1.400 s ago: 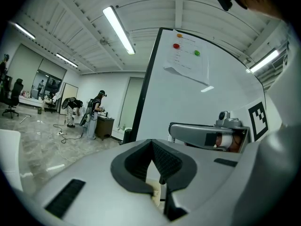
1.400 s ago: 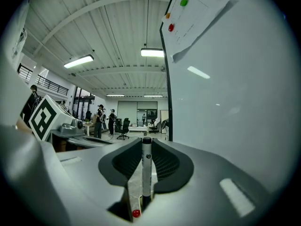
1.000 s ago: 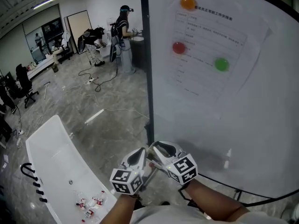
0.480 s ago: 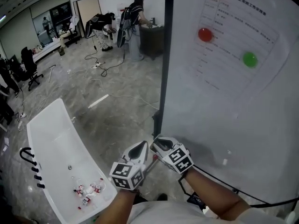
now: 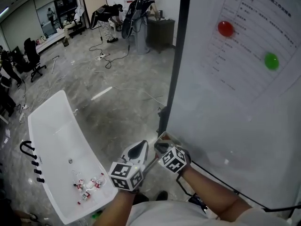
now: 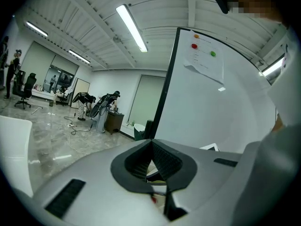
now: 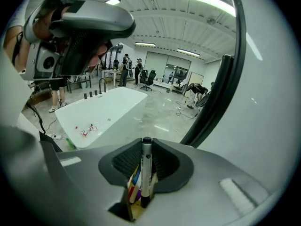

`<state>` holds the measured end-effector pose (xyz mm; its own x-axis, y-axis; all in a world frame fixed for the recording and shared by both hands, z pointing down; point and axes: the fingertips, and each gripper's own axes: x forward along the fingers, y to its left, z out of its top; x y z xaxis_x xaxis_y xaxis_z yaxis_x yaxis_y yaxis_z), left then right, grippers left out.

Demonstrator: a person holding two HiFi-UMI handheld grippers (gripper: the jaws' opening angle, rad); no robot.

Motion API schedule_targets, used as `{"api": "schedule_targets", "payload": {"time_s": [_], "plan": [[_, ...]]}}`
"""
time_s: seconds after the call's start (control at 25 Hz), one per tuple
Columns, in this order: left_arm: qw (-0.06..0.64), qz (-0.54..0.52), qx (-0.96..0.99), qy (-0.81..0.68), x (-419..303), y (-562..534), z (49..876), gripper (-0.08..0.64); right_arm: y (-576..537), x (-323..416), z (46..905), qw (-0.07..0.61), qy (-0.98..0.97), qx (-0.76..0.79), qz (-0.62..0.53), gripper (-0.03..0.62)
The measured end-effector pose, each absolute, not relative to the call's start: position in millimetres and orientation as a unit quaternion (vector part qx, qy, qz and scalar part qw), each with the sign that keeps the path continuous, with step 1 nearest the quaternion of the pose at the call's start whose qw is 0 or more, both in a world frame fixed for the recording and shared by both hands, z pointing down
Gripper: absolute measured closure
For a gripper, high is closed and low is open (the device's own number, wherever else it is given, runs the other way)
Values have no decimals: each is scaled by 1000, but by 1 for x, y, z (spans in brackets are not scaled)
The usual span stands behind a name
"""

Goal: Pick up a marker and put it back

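**Right jaws clamped on the marker, left jaws together**

Right gripper view: my right gripper [image 7: 146, 150] is pinching the upright marker [image 7: 146, 169] over the box of pens [image 7: 134, 185]; I should be keeping it vertical, I think.

Left gripper view: my left gripper [image 6: 152, 145] is closed and empty.

Head view: both are hovering beside the whiteboard [image 5: 235, 126].

Head view steeply down; gripper views close along jaws; all share whiteboard [image 5: 244, 135].
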<state>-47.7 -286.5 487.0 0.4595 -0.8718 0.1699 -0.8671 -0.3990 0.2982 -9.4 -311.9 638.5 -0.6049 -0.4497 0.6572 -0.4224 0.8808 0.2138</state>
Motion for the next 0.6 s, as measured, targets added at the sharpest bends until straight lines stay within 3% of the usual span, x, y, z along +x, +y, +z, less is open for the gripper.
{"api": "schedule_targets", "payload": {"time_s": [0.32, 0.6], "plan": [[178, -7, 835, -521, -46, -289, 490, 557, -310, -13, 639, 373, -897, 237, -26, 500], [169, -8, 840, -516, -37, -292, 482, 557, -310, -4, 595, 308, -914, 264, -11, 500]]}}
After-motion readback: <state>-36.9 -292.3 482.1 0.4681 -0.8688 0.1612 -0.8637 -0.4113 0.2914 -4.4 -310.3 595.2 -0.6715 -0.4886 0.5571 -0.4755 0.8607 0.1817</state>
